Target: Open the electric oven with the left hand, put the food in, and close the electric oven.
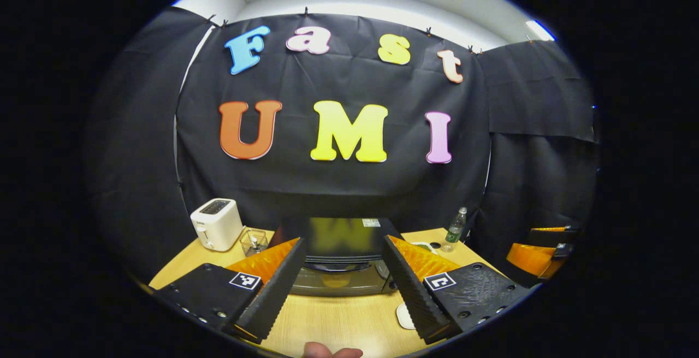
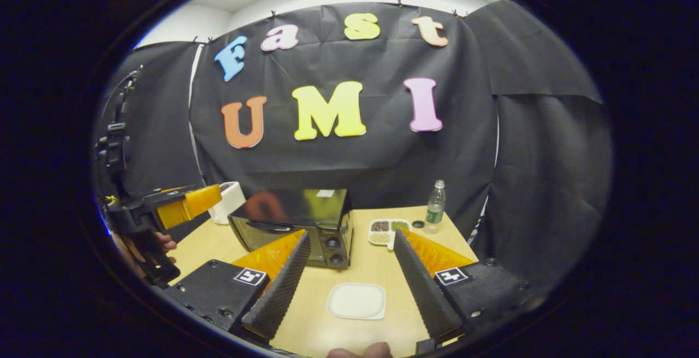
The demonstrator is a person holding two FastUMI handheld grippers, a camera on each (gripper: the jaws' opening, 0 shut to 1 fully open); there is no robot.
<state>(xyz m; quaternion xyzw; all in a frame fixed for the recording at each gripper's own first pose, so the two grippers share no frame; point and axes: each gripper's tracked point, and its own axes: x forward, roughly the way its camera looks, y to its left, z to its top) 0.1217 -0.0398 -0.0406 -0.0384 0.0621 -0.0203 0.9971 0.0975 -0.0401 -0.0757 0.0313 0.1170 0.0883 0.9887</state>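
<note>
Two claws are held above the tabletop [image 2: 377, 268], both spread wide and both empty. The left claw [image 1: 341, 287] is aimed squarely at the electric oven [image 1: 341, 262], which is framed between its fingers, a little farther off and untouched; this alignment is judged to suit the opening of the door, whose handle [image 2: 267, 227] is seen as a dark bar across the top of the glass front in the right gripper view. The door appears closed, so the first step is taken as not yet done. The right claw [image 2: 349, 292] is held back over a white plate [image 2: 356, 300], which lies flat between its fingers near the front edge; whether food lies on it cannot be told. From there the oven stands farther away and to the left. A toaster [image 1: 217, 224] is placed at the far left, a bottle [image 2: 435, 200] and a divided tray [image 2: 389, 231] at the far right, well clear of the door's swing.
</note>
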